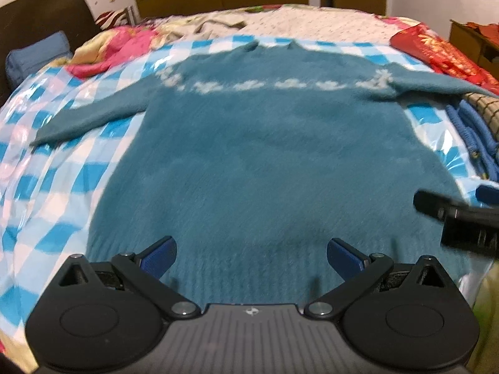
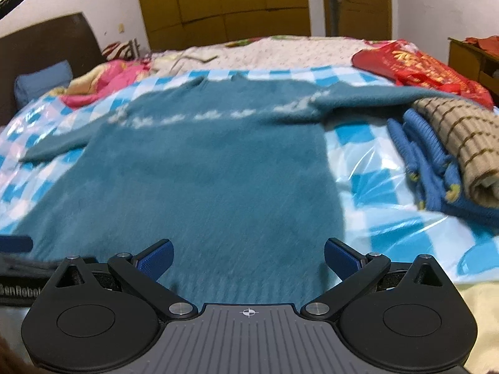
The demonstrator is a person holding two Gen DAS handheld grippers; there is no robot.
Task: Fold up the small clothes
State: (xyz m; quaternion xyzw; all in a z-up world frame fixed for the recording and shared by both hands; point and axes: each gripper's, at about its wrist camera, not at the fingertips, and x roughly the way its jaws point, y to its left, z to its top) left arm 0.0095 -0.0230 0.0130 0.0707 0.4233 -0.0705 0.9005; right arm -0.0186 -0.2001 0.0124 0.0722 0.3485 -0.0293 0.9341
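Left wrist view: the teal sweater (image 1: 249,155) lies spread flat, sleeves out, on a blue-checked plastic sheet (image 1: 46,171) over the bed. The left gripper (image 1: 251,257) hovers at its hem, jaws wide and empty. The right gripper (image 2: 248,255) likewise, beside folded clothes (image 2: 443,155).

Both wrist views sit low and close at the hem of the fuzzy teal knitted sweater (image 1: 265,155), facing up the bed (image 1: 312,21) toward yellow wooden cupboards (image 2: 224,3) at top centre; both share the sweater; the right view sits further right.
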